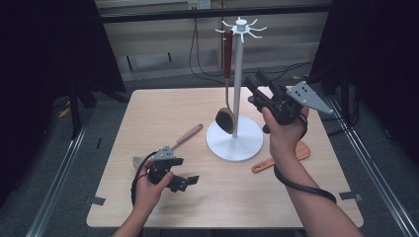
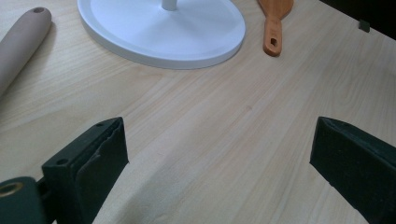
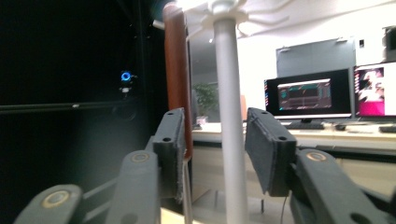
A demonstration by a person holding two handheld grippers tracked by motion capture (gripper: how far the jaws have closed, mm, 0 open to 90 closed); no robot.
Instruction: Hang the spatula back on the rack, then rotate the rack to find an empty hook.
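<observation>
A light wooden table [image 1: 163,113] carries everything here. Toward its far middle stands a white rack [image 1: 236,89], a round base with a thin upright pole and a ring of hooks at the top. A ladle [image 1: 227,79] with a dark red-brown handle hangs from one of the hooks on the left side of the pole, its bowl low and just above the base. The right gripper [image 1: 253,89] is held up in the air to the right of the pole, well above the table; in the right gripper view its jaws stand partly apart with nothing pinched, the pole seen between them and the ladle's handle seen by the left jaw. The left gripper [image 1: 190,180] sits low over the near left part of the table, its jaws spread wide over bare wood. Just beyond it lies a spoon [image 1: 187,136] with a pale handle pointing toward the rack. An orange spatula [image 1: 284,159] lies flat on the table to the right of the base, beside the person's right forearm.
</observation>
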